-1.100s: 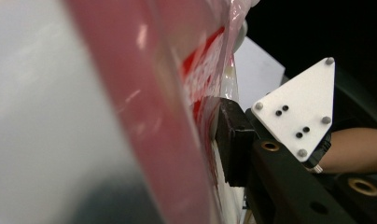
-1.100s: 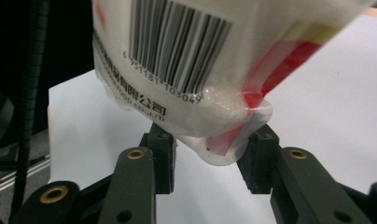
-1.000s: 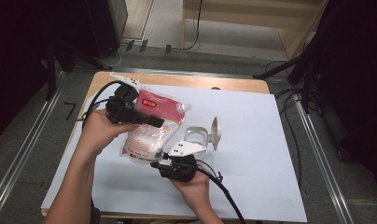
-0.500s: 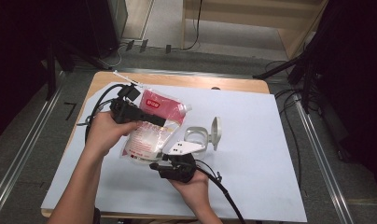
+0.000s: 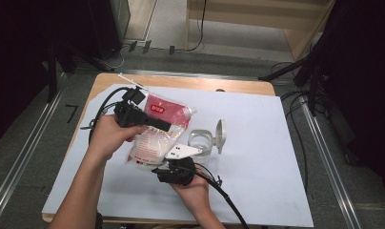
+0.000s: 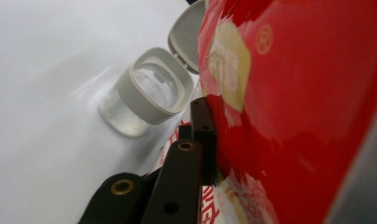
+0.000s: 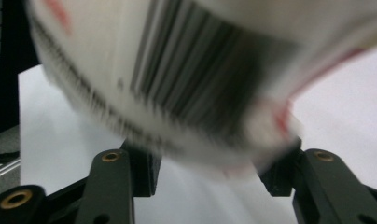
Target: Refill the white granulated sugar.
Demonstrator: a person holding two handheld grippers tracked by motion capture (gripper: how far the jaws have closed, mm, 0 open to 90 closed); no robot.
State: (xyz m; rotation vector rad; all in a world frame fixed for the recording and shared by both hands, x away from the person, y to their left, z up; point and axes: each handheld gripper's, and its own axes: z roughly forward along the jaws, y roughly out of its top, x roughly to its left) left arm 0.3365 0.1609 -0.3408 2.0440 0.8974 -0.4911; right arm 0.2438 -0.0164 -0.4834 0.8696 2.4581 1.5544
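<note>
- The work in hand looks like pouring from the red-and-white plastic bag of white grains into the small clear jar with a grey rim; I judge it barely begun, with the bag lifted off the white table sheet but not yet tipped over the jar's mouth.
- The left gripper is clamped on the bag's red upper part; in the left gripper view its black jaws press against the red film, with the jar just beyond.
- The right gripper sits under the bag's lower end; in the right gripper view its jaws stand wide apart with the blurred barcode end of the bag between and above them, so it looks released, not yet gripping.
- The jar stands upright on the sheet, just beside the bag, its grey hinged lid flipped open and standing up.
- The jar appears empty or nearly so; a few pale specks near its bottom are too small to identify.
- The bag looks well filled; whether its top is already opened I cannot tell.
- Left to do, as I judge: steady the bag's bottom, bring its mouth over the jar, pour, close the lid.
</note>
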